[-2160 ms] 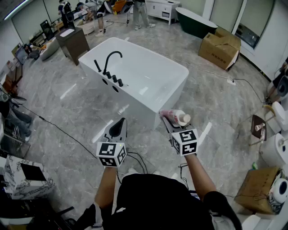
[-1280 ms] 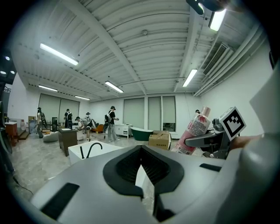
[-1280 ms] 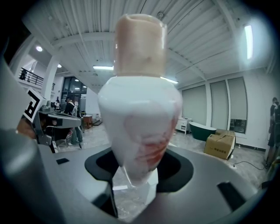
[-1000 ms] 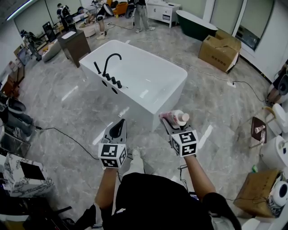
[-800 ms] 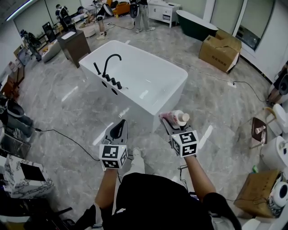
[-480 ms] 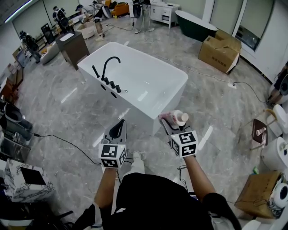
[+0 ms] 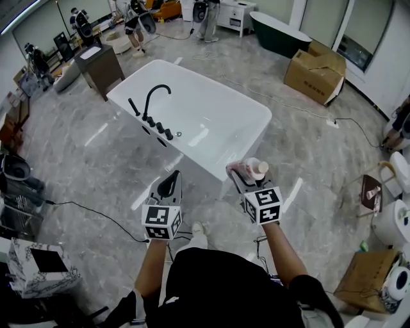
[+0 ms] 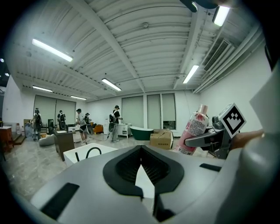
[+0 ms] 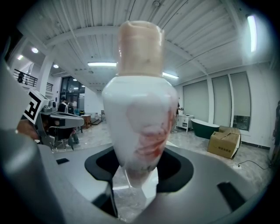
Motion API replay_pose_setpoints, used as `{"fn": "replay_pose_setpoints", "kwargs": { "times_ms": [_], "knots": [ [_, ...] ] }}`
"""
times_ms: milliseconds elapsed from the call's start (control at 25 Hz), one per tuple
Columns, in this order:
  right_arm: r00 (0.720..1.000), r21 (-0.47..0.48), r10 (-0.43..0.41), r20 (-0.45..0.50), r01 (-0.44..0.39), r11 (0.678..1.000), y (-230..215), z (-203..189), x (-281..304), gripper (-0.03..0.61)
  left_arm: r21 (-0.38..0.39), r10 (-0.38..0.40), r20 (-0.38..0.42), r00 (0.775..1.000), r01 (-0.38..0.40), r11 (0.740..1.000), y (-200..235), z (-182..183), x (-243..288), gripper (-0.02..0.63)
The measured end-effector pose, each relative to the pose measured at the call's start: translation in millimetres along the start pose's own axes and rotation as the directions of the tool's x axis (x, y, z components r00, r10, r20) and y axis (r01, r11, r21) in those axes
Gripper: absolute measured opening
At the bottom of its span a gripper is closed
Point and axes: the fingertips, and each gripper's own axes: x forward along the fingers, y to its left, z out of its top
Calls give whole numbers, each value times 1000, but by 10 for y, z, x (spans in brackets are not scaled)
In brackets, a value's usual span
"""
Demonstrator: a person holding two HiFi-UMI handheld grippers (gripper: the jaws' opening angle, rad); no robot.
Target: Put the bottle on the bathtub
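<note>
A white and pink bottle (image 7: 248, 168) with a beige cap is held in my right gripper (image 7: 238, 172), whose jaws are shut on its lower body; it fills the right gripper view, bottle (image 9: 140, 113) upright. The same bottle (image 8: 194, 129) shows at the right of the left gripper view. My left gripper (image 7: 169, 184) is shut and holds nothing, level with the right one. The white bathtub (image 7: 253, 114), with a black faucet (image 7: 155, 96) and knobs on its left rim, stands on the floor just ahead of both grippers.
Cardboard boxes (image 7: 314, 66) and a dark green tub (image 7: 277, 32) stand at the back right. A dark cabinet (image 7: 98, 63) is at the back left, with people (image 7: 206, 16) beyond. Cables (image 7: 96, 202) cross the marble floor. A toilet (image 7: 392, 218) and a box (image 7: 368, 269) are at the right.
The view has shifted: the bathtub now sits a little closer and more to the right. Both grippers keep their places, the bottle still in the right one.
</note>
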Motion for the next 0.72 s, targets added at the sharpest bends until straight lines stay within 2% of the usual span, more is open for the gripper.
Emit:
{"fn": "replay_pose_setpoints", "kwargs": {
  "times_ms": [720],
  "knots": [
    [995,19,-49,-81,50,999,-52,259,1607,245,-46,-78,-50,996,76,996,1315,-25,1186,14]
  ]
}}
